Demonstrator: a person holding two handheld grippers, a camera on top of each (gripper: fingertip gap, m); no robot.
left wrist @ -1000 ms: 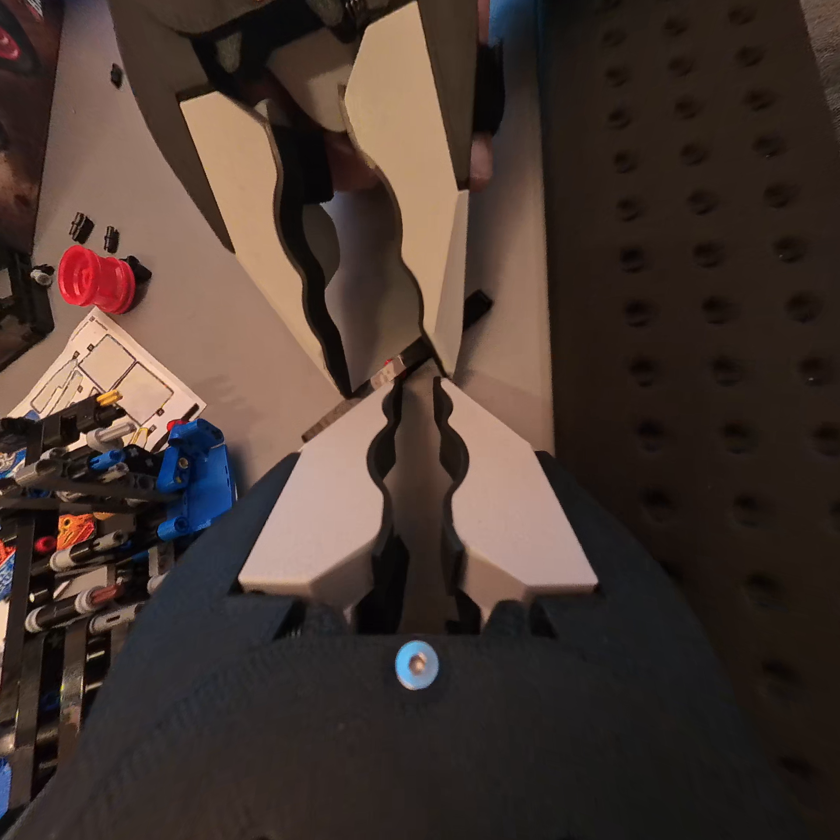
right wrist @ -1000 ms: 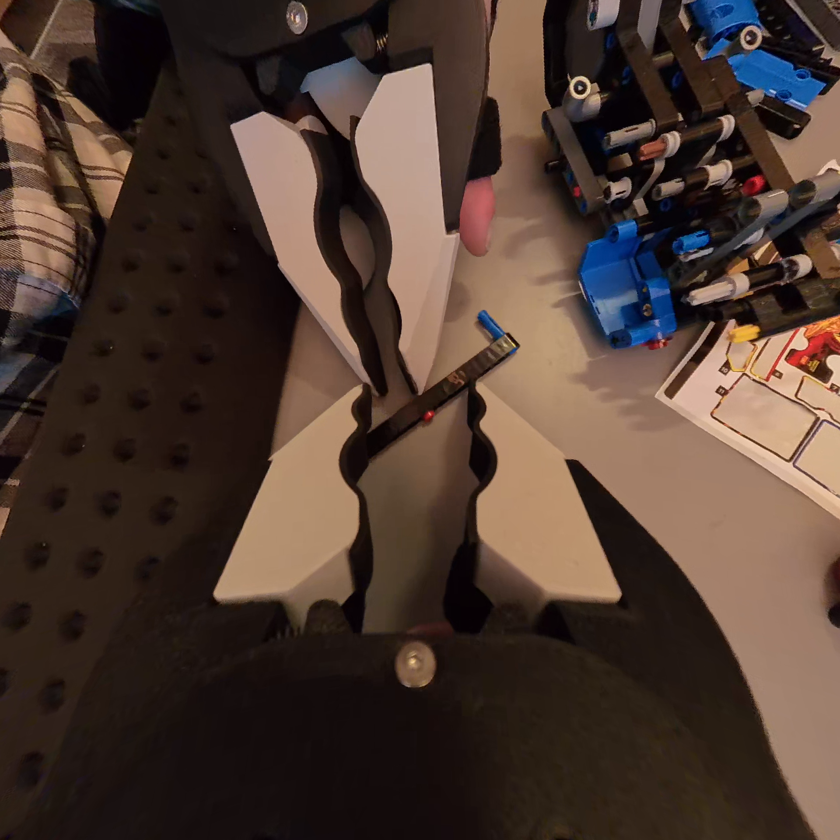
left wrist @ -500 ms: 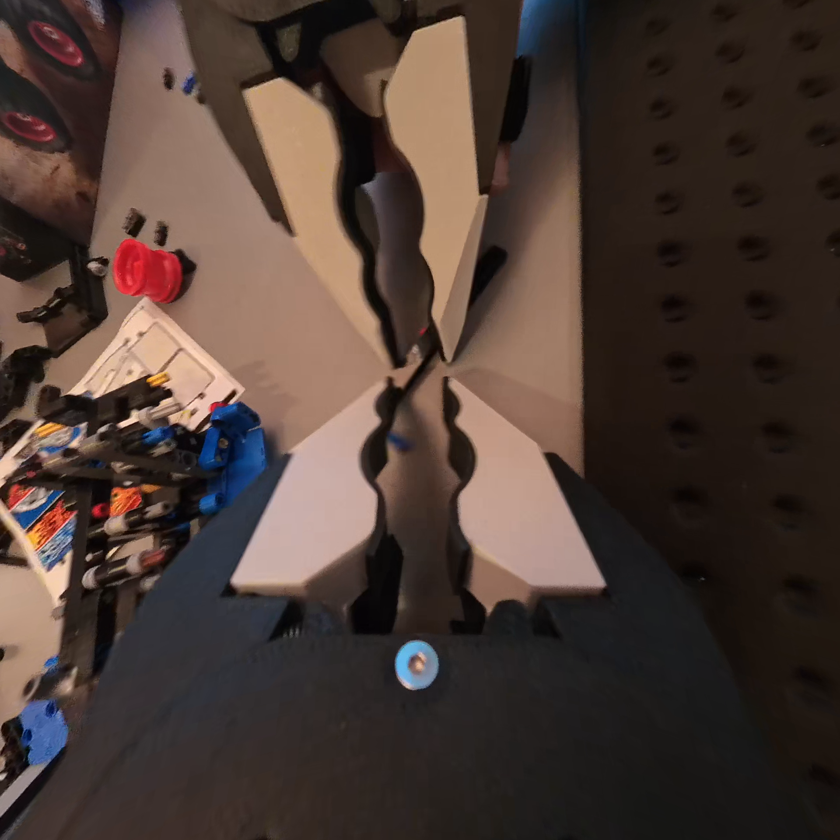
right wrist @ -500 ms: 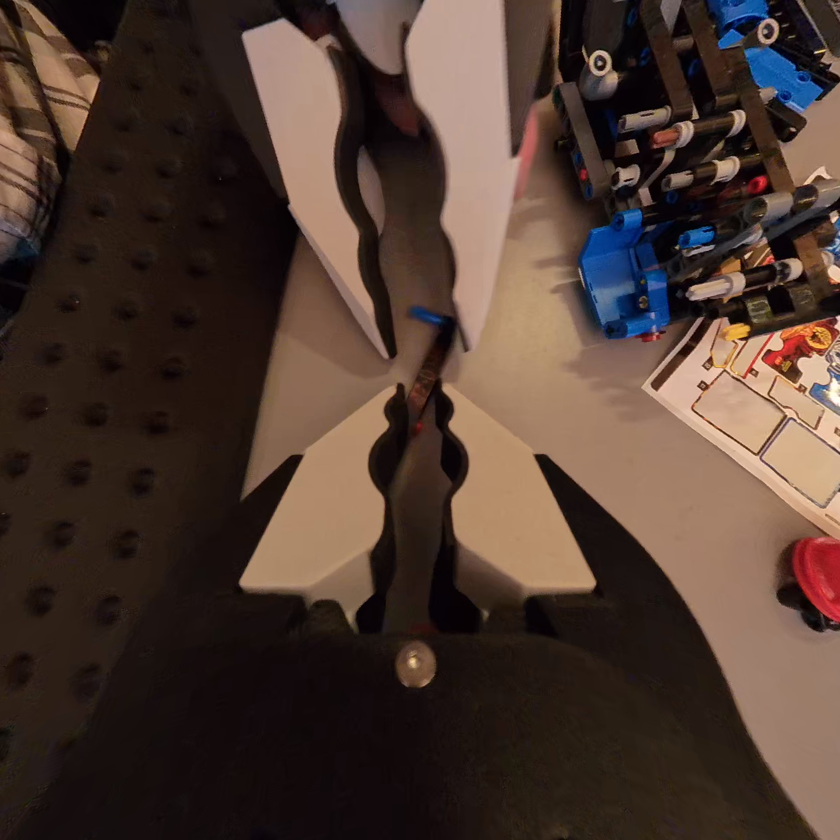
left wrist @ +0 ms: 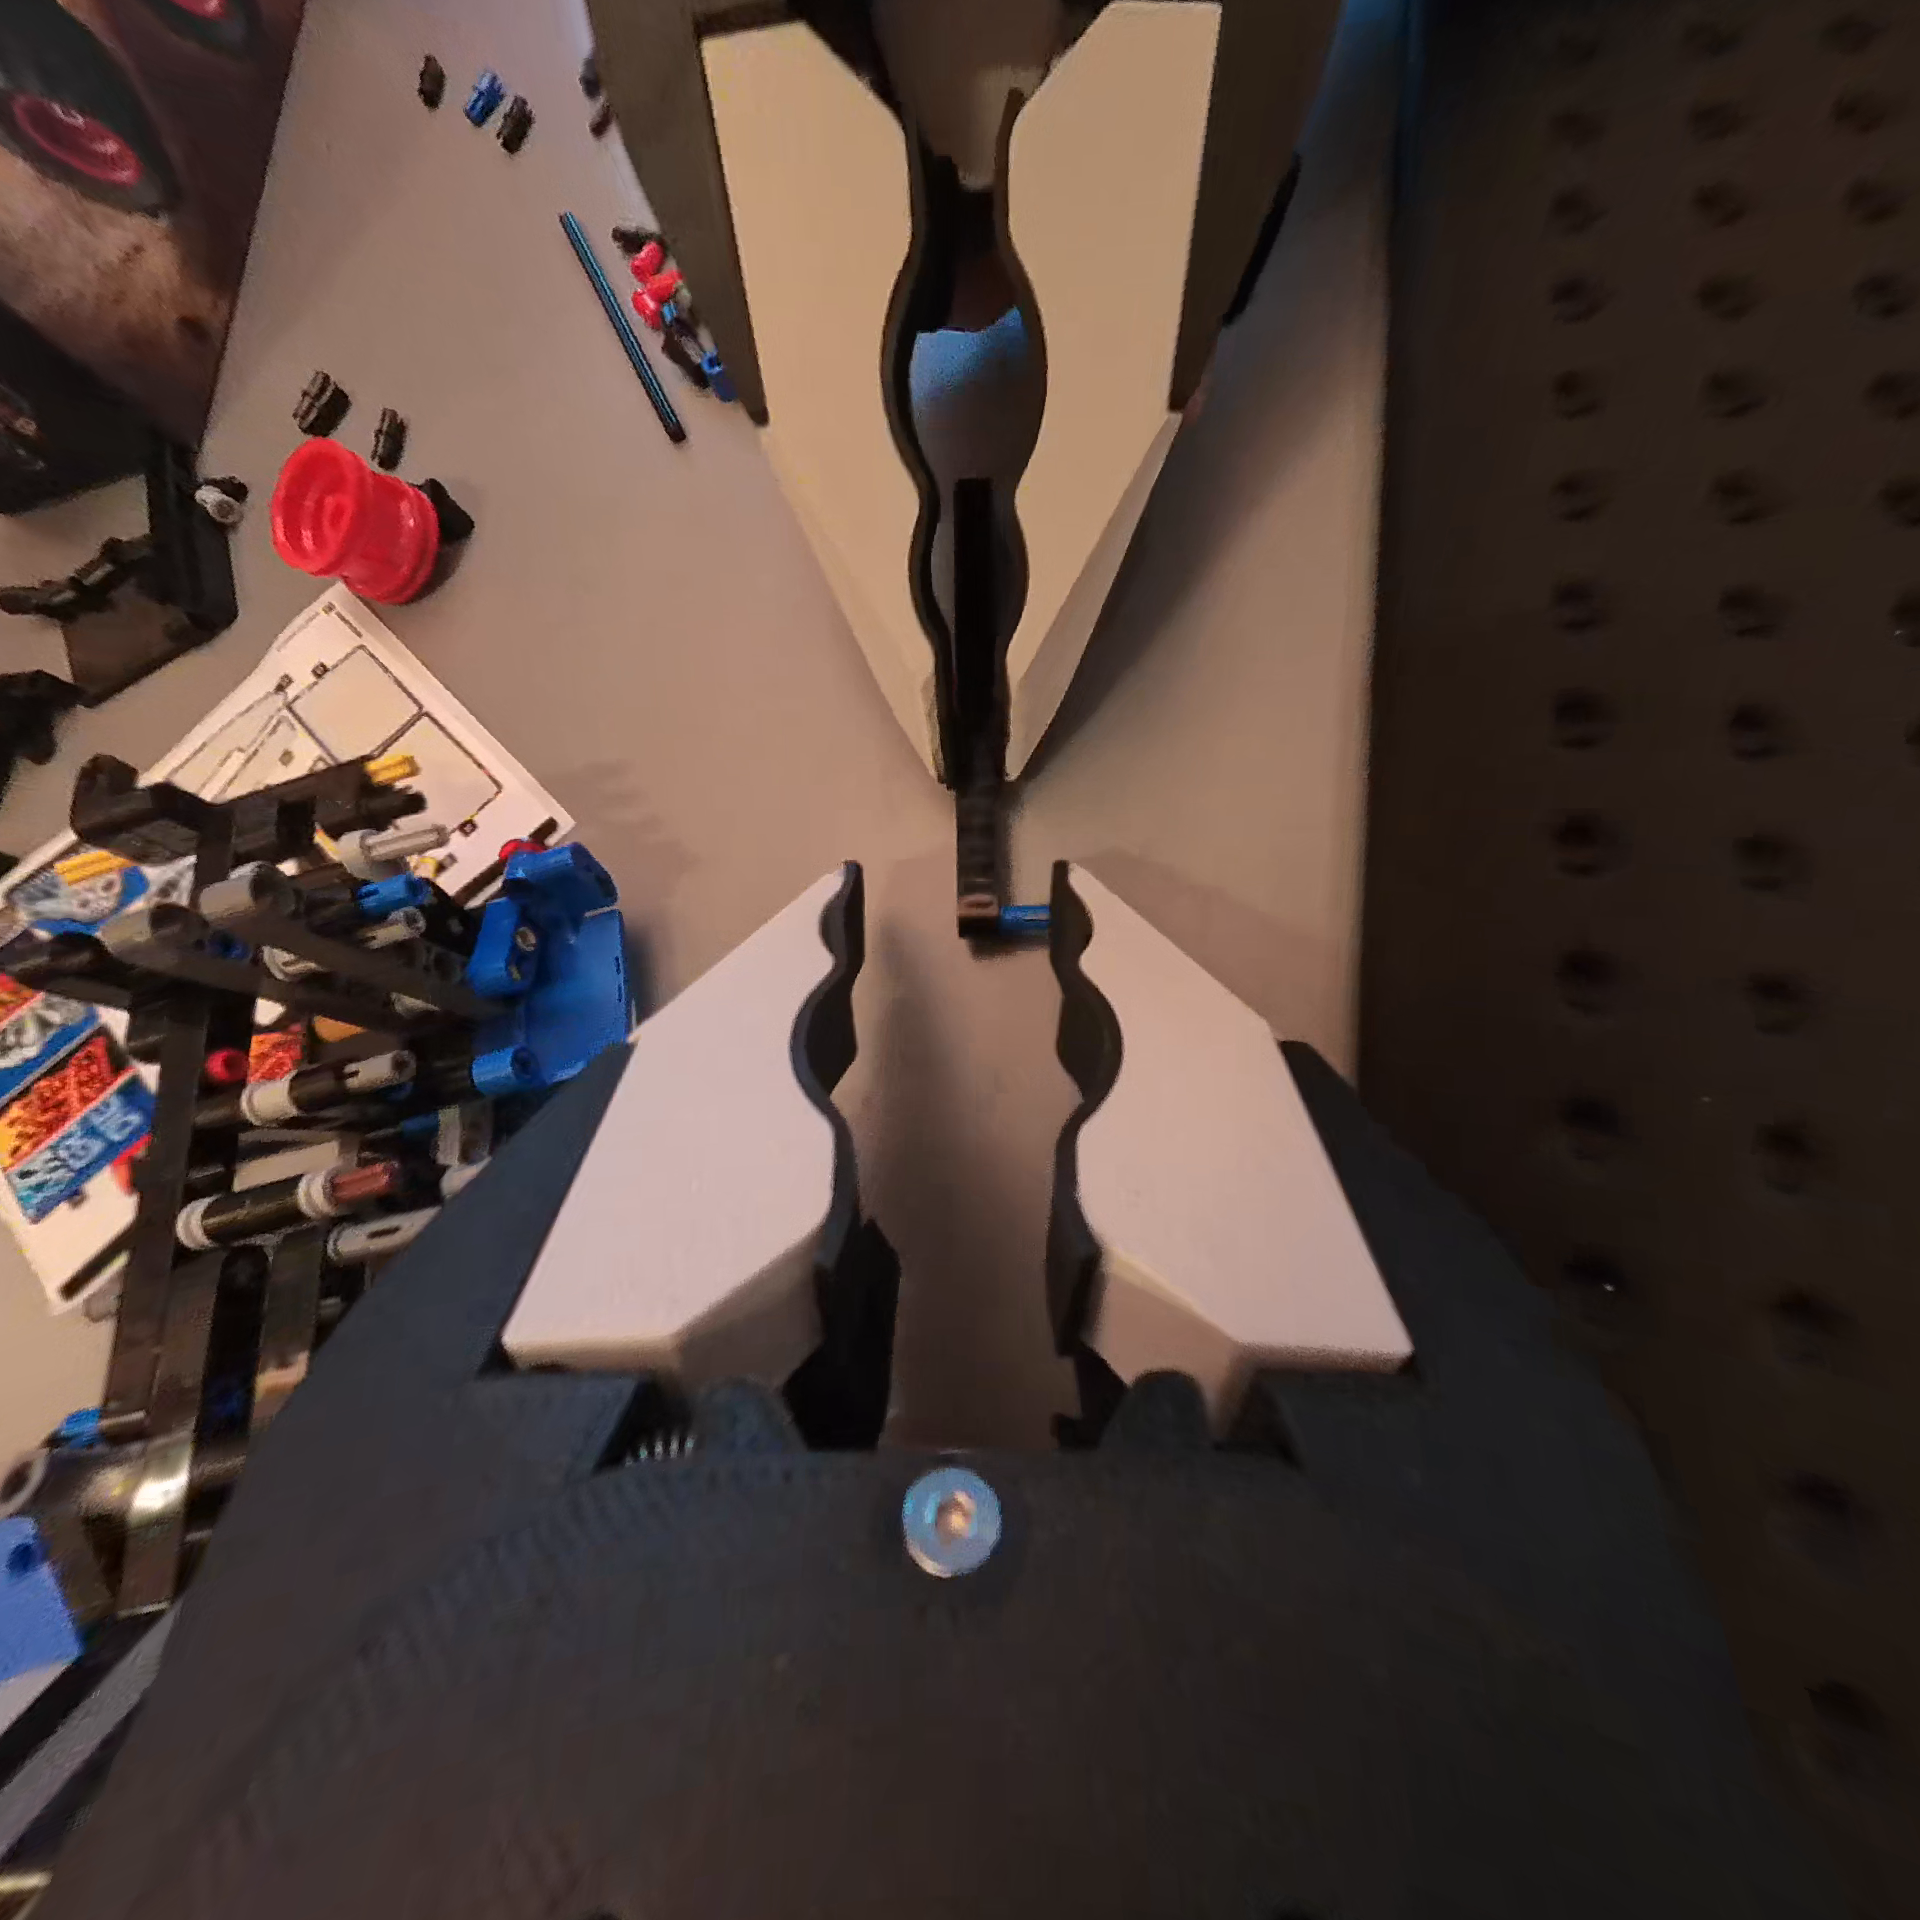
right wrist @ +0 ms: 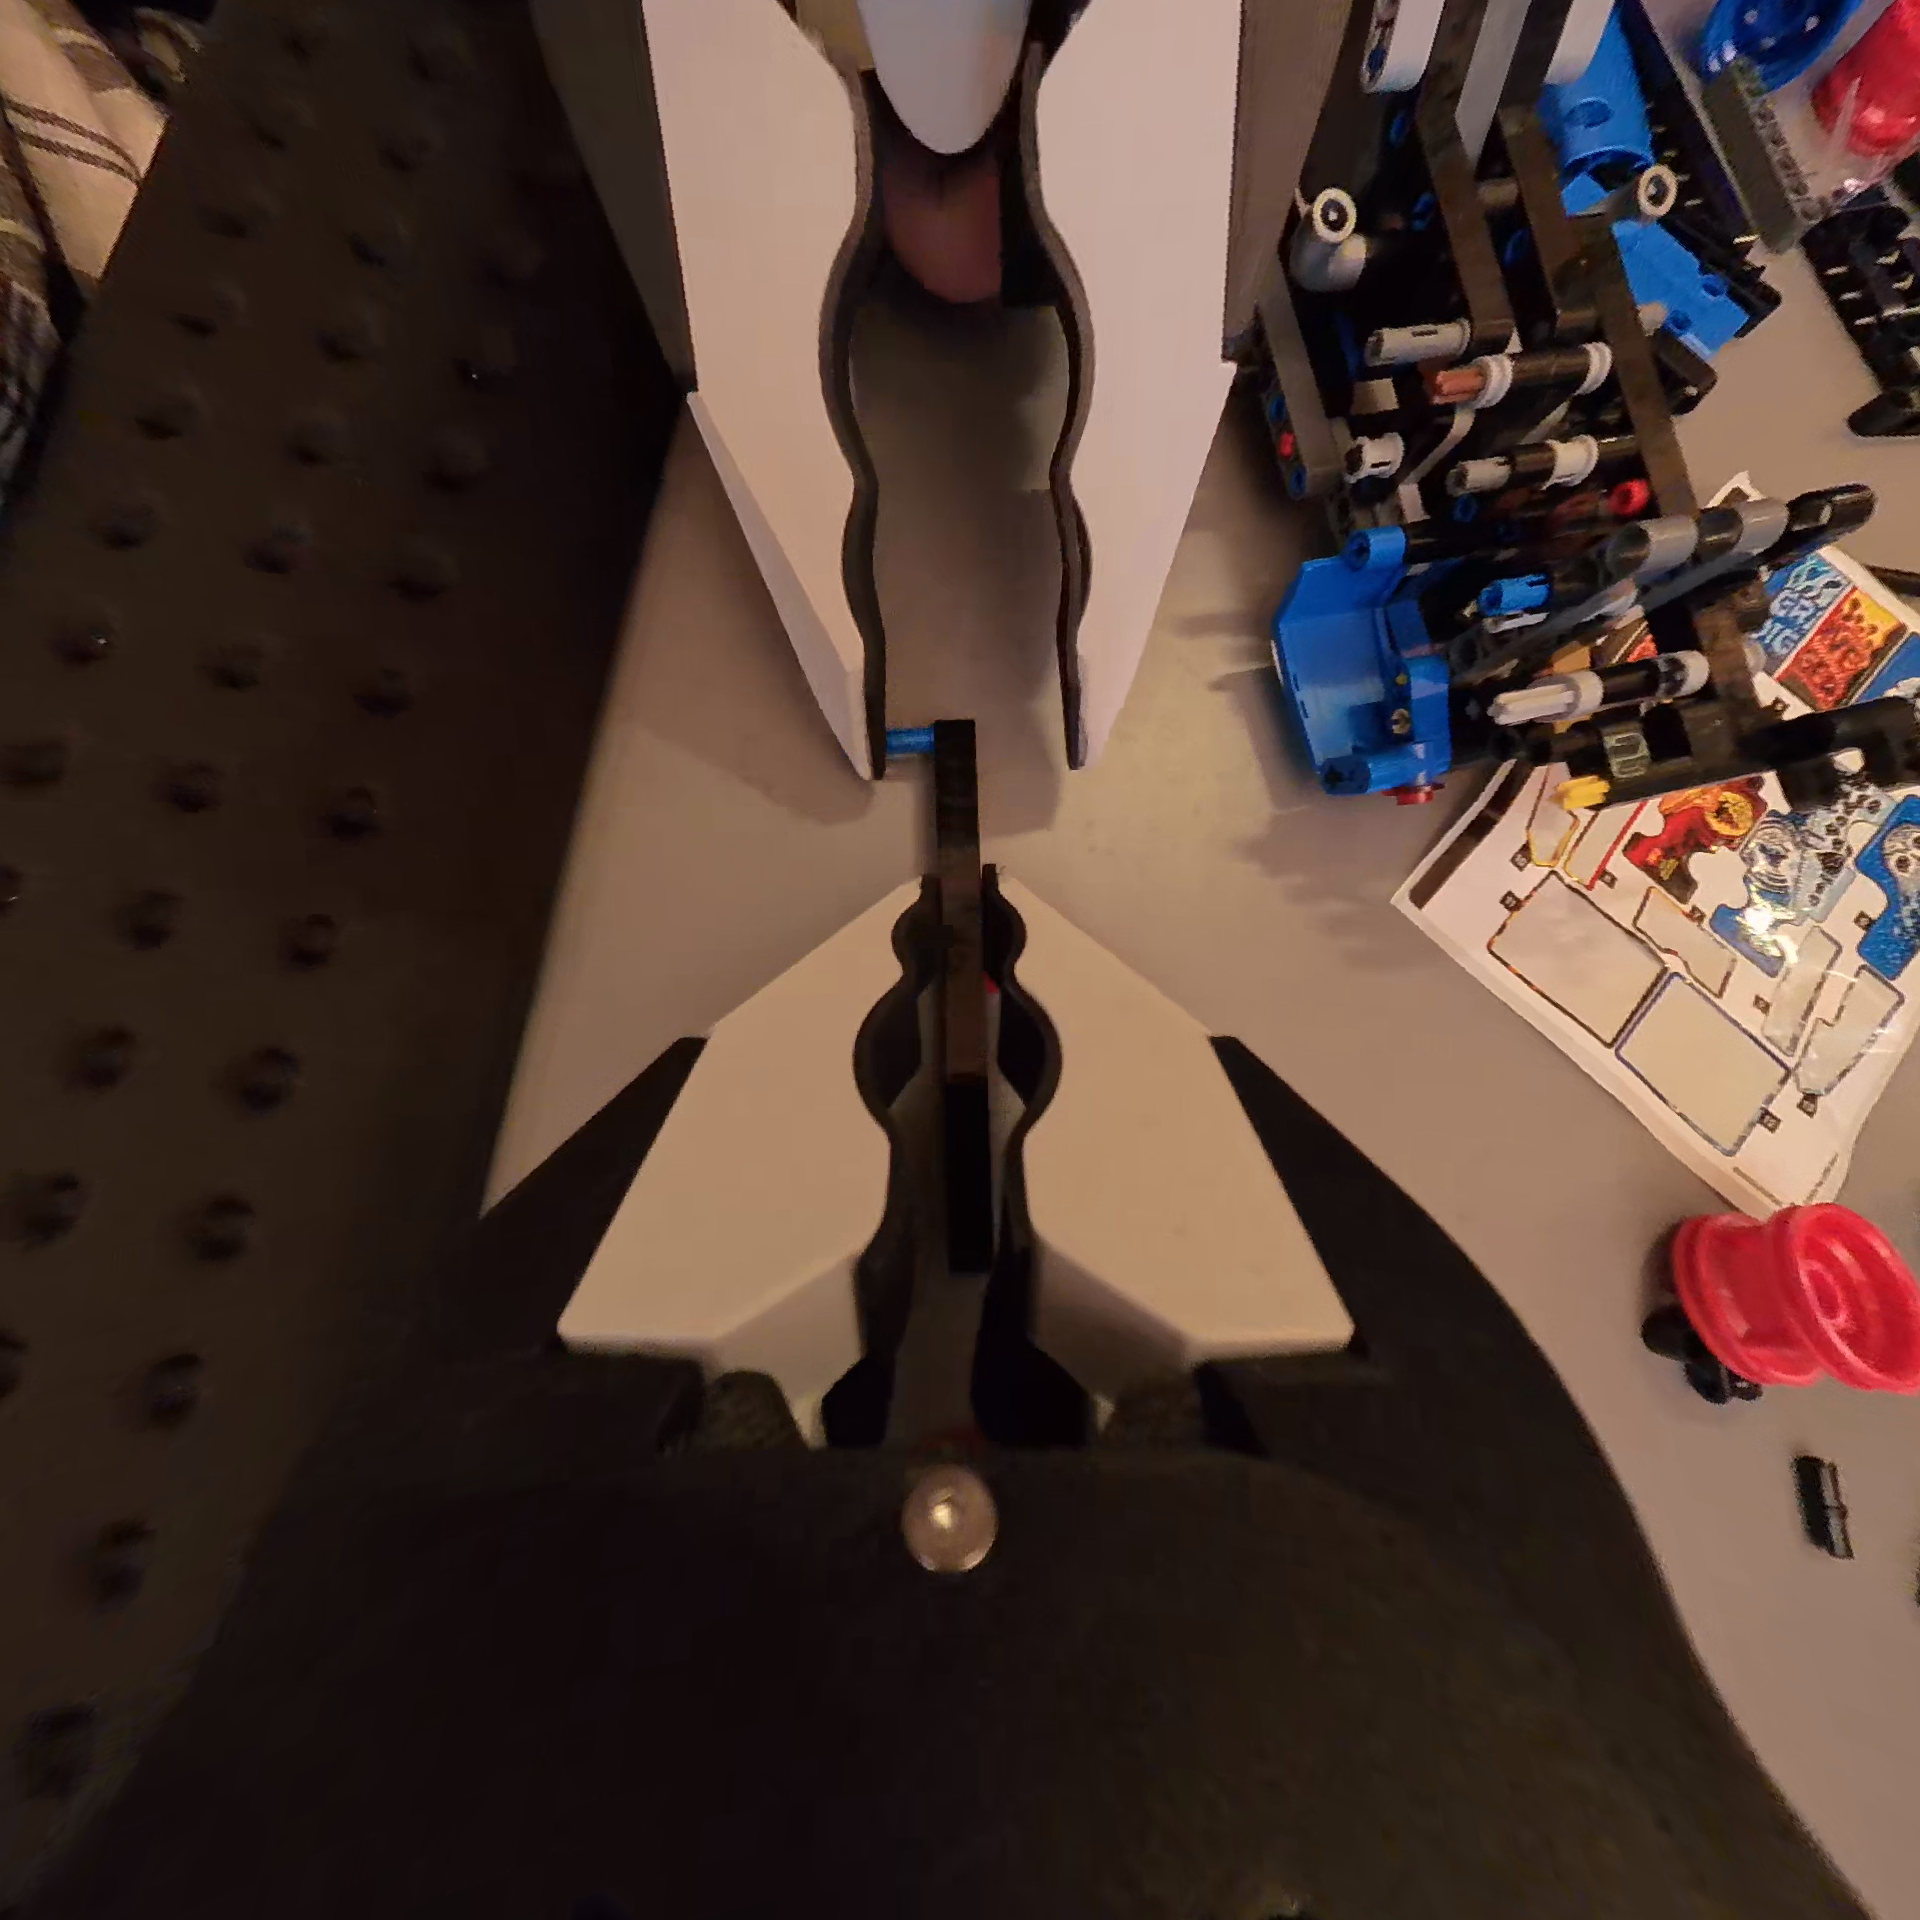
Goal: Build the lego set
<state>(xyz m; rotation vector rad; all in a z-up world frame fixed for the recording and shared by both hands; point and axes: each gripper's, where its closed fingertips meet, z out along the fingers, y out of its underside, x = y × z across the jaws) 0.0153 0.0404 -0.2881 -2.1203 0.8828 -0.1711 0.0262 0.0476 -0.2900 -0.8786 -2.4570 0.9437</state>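
Change: left gripper has let go, jaws now spread.
Beam: long black lego beam with blue pin, pinched by right gripper, beside the half-built blue-and-black model.
Meaning: handover probably done.

Pretty dim, warm orangey indoor light overall. The grey table catches the most light, while the dark studded mat nearly goes black. Soft shadows fall beside the blue and black lego model. There's glare on the sticker sheet, wide-angle bending toward the corners, and smeary blur at the lower left edge of the left wrist view
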